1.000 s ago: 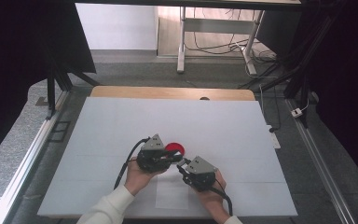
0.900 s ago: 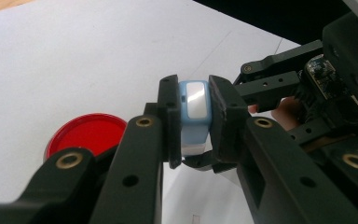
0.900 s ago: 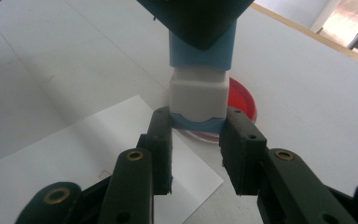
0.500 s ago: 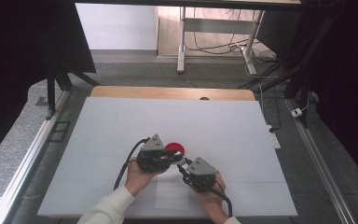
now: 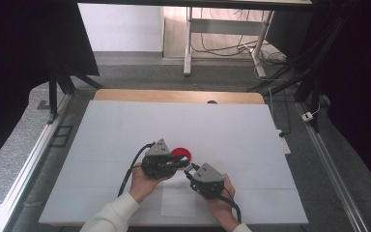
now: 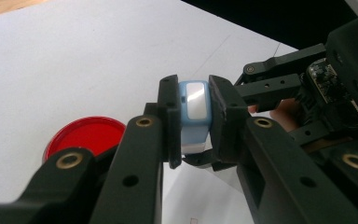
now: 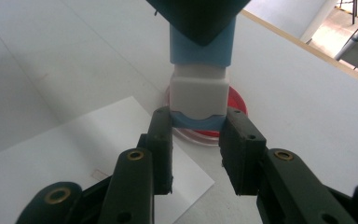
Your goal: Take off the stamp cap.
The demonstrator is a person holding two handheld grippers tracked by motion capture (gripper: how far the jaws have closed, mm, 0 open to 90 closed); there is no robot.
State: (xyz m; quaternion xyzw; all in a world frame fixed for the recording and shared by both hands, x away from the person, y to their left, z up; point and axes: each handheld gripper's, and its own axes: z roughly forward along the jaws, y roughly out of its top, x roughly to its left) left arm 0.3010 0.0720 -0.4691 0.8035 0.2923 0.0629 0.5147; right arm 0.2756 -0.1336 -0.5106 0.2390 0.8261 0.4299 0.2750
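Note:
A small light-blue and white block (image 6: 195,105) hangs just above the table between both grippers. My left gripper (image 6: 195,126) is shut on its blue body, with the white panel facing the camera. In the right gripper view the block (image 7: 198,93) comes down from above, and my right gripper (image 7: 197,126) is closed around its lower blue end. Just behind the block, a red round dish (image 5: 182,153) lies on the table. In the high view the two grippers meet tip to tip beside the dish, left gripper (image 5: 182,164) and right gripper (image 5: 189,170).
The white table (image 5: 125,125) has a wooden strip along its far edge. A sheet of white paper (image 5: 178,200) lies near the front edge, under the grippers. Both of the person's hands come in from the bottom. Dark stands and cables surround the table.

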